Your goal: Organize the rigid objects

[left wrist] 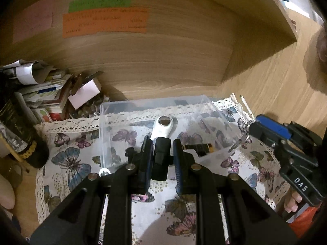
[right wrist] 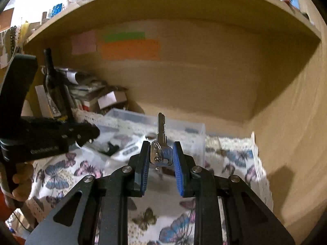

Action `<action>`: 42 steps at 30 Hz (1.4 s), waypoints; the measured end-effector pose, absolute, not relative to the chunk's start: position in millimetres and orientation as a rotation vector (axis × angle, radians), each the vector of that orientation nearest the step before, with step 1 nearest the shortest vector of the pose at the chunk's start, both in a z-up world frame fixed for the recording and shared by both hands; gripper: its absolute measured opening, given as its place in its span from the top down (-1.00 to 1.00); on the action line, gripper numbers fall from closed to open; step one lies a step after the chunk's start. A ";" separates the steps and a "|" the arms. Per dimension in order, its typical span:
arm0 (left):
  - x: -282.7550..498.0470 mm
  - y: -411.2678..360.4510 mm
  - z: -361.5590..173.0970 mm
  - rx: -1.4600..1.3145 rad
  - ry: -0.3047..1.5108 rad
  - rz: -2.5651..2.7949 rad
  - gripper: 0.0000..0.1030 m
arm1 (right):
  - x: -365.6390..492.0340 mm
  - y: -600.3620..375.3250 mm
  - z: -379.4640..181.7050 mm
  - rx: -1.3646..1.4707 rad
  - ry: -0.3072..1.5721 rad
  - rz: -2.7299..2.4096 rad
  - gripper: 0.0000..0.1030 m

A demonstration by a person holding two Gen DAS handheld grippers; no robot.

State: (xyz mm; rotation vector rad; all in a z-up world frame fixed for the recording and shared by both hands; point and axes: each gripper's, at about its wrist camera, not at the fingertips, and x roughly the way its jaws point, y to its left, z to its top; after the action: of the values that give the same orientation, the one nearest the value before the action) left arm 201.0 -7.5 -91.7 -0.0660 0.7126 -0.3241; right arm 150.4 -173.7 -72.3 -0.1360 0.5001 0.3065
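My left gripper (left wrist: 162, 143) is shut on a small black block (left wrist: 161, 159) that stands upright between its blue pads, just in front of a clear plastic box (left wrist: 106, 134). In the box lie a white flat tool with a round metal end (left wrist: 163, 126) and a dark tube with a gold band (left wrist: 199, 148). My right gripper (right wrist: 161, 145) is shut on a bunch of keys (right wrist: 163, 155), with one key pointing up, near the clear box (right wrist: 196, 134). In the left wrist view the right gripper (left wrist: 253, 126) hangs to the right of the box with the keys (left wrist: 242, 139) dangling.
A butterfly-print cloth with lace edging (left wrist: 67, 159) covers the shelf floor. Stacked papers and small boxes (left wrist: 47, 89) and a dark bottle (left wrist: 18, 128) crowd the left corner. Coloured notes (left wrist: 106, 23) are stuck on the wooden back wall. A wooden side wall (right wrist: 296, 122) stands at the right.
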 end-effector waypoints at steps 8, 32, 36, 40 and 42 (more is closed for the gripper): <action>233.0 -10.8 -107.5 -0.038 0.777 -0.314 0.63 | 189.6 -171.1 -81.8 -0.098 0.528 0.301 0.61; 222.6 -26.1 -104.8 0.039 0.736 -0.301 0.05 | 213.3 -175.1 -115.5 -0.096 0.687 0.266 0.23; 196.1 -19.6 -83.2 0.029 0.648 -0.281 -0.04 | 196.0 -176.4 -93.9 -0.074 0.638 0.285 0.00; 161.9 -12.1 -58.5 0.005 0.550 -0.268 -0.33 | 168.6 -178.2 -66.1 -0.067 0.555 0.307 -0.31; 144.6 -8.0 -46.9 -0.002 0.498 -0.252 -0.50 | 150.7 -179.6 -51.7 -0.060 0.493 0.317 -0.57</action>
State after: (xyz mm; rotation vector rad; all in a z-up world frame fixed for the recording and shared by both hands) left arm 144.6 -8.0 -46.9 -0.0016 0.4975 -0.2519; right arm 150.7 -179.6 -51.7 -0.0595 0.4934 0.3175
